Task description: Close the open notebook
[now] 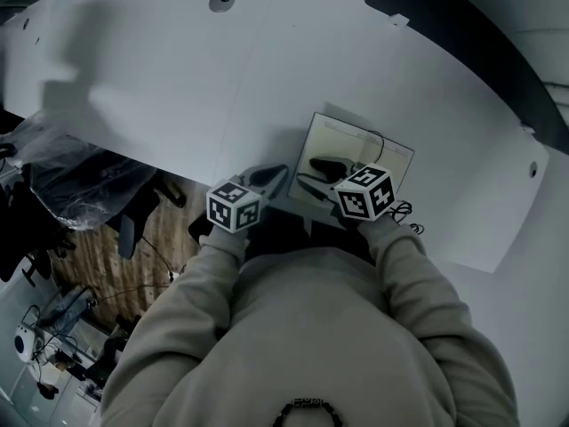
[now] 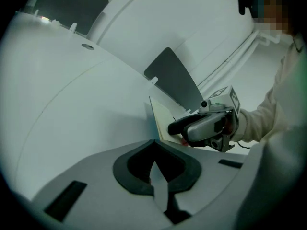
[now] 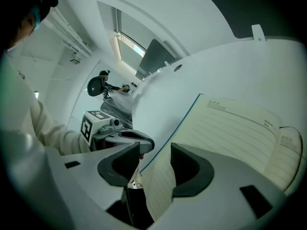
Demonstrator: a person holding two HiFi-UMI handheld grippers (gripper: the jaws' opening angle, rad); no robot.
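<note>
Left gripper [image 2: 154, 147] sits just left of the notebook, over the white table [image 1: 160, 78], with its jaws pinched together on nothing. The notebook [image 1: 378, 152] lies open near the table's near edge. Right gripper [image 3: 152, 163] is spread wide, with a lifted lined page [image 3: 159, 189] standing in the gap, not clamped.

At my remote controls: the white table [image 1: 160, 78] lies bare beyond and to the left of the notebook [image 1: 382, 154], giving either tool wide room. A lifted page [image 3: 160, 195] stands between the parted jaws of the right gripper [image 3: 156, 166], screening it from the left gripper [image 1: 277, 174] just beside. A black cable [image 1: 404, 208] crowds the notebook's right edge.
</note>
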